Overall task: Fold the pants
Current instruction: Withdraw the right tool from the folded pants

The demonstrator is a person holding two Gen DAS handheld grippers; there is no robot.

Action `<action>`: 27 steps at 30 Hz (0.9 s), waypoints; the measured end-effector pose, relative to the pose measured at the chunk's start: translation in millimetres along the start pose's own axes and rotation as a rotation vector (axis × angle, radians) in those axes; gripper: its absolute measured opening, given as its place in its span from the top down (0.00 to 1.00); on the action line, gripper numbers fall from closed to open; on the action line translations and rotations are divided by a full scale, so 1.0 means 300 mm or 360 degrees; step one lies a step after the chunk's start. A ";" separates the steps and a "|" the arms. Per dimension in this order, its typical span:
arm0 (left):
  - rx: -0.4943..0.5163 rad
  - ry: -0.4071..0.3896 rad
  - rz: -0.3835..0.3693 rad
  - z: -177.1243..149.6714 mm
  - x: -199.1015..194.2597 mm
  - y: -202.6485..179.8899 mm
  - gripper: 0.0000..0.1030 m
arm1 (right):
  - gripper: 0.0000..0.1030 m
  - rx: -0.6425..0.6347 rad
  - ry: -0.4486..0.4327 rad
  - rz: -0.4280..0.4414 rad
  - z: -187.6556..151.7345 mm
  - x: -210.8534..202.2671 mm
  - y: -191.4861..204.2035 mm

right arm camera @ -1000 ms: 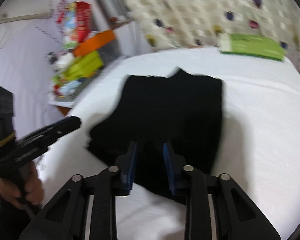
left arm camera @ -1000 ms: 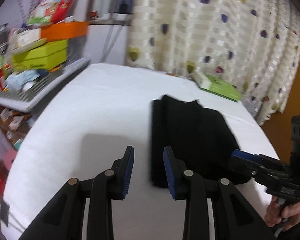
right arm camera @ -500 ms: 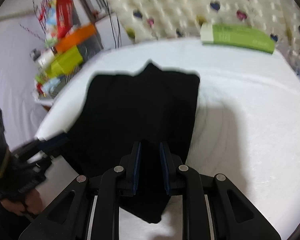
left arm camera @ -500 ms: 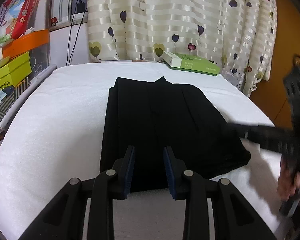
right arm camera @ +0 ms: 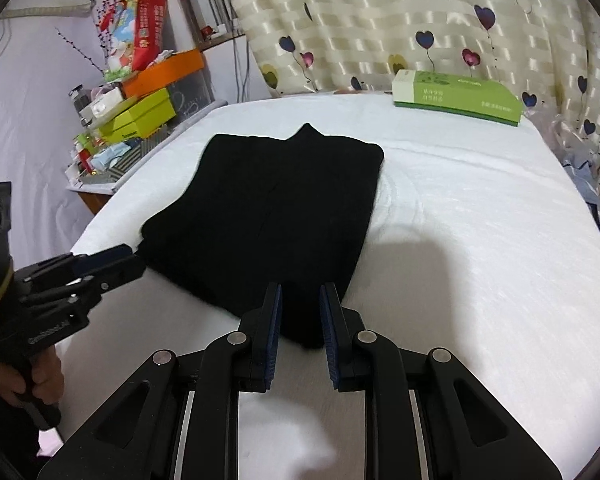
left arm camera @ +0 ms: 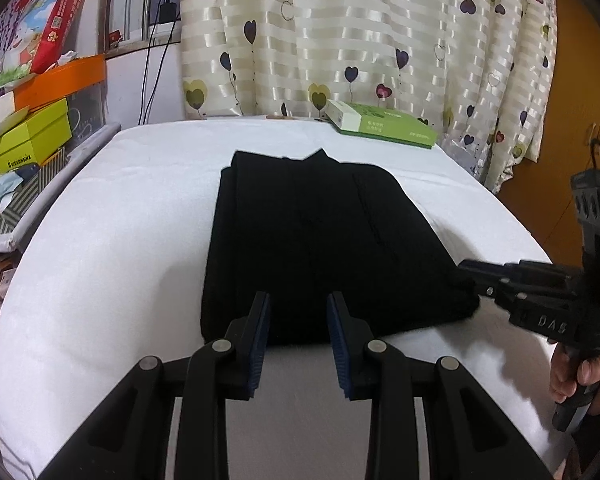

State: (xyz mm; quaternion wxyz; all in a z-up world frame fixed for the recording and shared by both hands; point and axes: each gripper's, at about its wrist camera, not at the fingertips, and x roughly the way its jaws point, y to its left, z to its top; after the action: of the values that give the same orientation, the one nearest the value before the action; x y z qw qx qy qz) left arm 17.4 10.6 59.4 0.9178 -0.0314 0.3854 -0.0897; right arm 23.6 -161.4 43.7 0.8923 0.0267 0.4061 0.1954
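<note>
Pants (left arm camera: 316,240) lie folded compact at mid-frame on the white tabletop (left arm camera: 120,240), seemingly nearly done; both grippers' fingers (left arm camera: 260,332) stand apart, empty.

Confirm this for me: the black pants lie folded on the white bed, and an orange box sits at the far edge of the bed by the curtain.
One thing is off: the box at the far edge of the white bed by the curtain is green, not orange, as the right wrist view shows. The black pants do lie folded on the bed.
</note>
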 end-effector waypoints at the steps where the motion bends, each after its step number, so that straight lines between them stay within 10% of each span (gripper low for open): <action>1: 0.0000 0.0003 0.0005 -0.010 -0.008 -0.005 0.68 | 0.71 -0.0014 -0.0002 0.0001 -0.008 -0.012 0.010; 4: -0.0023 0.0014 0.0021 -0.039 -0.036 -0.016 0.68 | 0.59 -0.0078 -0.0012 -0.0013 -0.038 -0.042 0.050; 27: -0.0013 0.0151 0.0177 -0.105 0.019 -0.037 0.68 | 0.58 -0.0197 0.0135 -0.0139 -0.112 0.040 0.087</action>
State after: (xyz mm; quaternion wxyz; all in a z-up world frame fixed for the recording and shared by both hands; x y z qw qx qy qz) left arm -2.5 -1.0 34.8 0.9019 -0.0094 0.4301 -0.0382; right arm -2.5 -136.6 18.0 0.8820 -0.0546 0.4314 0.1819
